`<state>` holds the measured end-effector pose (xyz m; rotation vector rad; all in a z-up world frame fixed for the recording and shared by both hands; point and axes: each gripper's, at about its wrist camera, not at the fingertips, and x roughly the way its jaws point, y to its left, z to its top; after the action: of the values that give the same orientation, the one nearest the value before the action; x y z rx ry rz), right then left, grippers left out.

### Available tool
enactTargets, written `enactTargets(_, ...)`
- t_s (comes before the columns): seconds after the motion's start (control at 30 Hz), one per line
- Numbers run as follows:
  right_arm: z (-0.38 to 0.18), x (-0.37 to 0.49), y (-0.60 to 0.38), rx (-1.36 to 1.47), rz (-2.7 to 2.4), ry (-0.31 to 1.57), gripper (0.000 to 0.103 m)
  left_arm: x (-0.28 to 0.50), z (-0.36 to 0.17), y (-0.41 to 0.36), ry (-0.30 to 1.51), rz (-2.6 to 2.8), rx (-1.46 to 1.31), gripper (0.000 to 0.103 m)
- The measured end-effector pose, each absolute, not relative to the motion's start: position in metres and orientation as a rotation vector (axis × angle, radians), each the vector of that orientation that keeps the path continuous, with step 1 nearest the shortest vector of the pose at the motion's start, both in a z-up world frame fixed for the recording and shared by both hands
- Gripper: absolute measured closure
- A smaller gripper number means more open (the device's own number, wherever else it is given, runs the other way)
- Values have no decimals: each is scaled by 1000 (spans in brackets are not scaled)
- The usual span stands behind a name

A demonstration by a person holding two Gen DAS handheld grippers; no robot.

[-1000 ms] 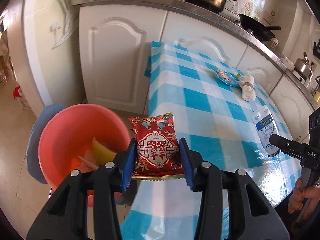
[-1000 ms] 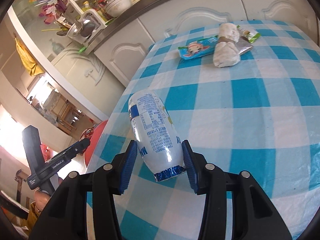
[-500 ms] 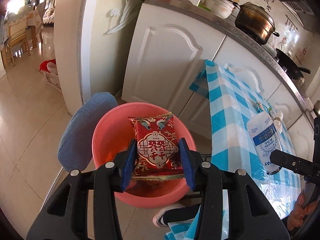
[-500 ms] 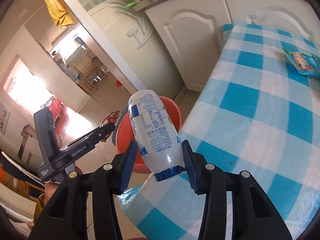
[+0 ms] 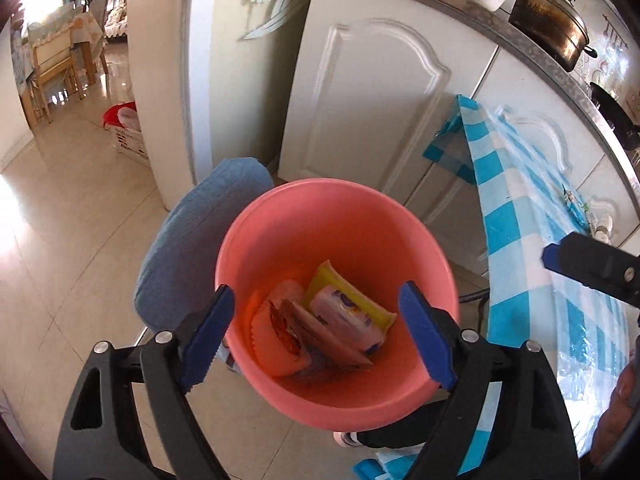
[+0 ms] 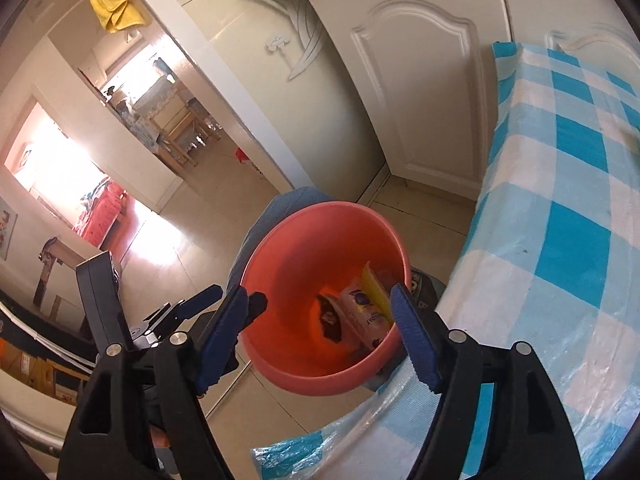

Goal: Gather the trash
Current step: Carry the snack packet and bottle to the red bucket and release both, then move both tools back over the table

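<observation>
A pink plastic bucket [image 5: 332, 216] stands on a blue-cushioned stool beside the table. In it lie the red snack packet [image 5: 288, 332], the white bottle [image 5: 344, 316] and a yellow wrapper [image 5: 340, 280]. My left gripper [image 5: 316, 336] is open and empty right above the bucket. My right gripper [image 6: 320, 336] is open and empty over the bucket [image 6: 320, 232] too; the bottle [image 6: 366, 320] lies inside. The left gripper's fingers [image 6: 196, 304] show at the left of the right wrist view.
The table with the blue-and-white checked cloth [image 5: 516, 184] stands right of the bucket and also shows in the right wrist view [image 6: 560, 200]. White cabinet doors [image 5: 372, 92] are behind. More wrappers [image 5: 576, 204] lie far along the table. Tiled floor [image 5: 60, 240] spreads left.
Both grippers have opened. The red packet dropped from the left and the white bottle from the right into the bucket. Both moved over the bucket.
</observation>
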<state>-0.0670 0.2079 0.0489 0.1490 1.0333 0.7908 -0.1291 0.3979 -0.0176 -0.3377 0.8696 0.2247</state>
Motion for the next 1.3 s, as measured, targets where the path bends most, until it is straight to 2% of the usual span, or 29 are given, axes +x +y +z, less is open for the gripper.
enactTargets(0.17,61,-73,171,172,694,965,13,-135,-12,394,850,266,-302,11)
enactTargets(0.37,70,-81,123,219,600,880,13,-133,1,369,821,323,-172,8)
enactTargets(0.8,88,-102,65,212,466,729,12,-121,34,319,778,320,-74,6)
enactTargets(1.3,92,-113,18,252,390,670,10,-116,63,272,725,315,18,6)
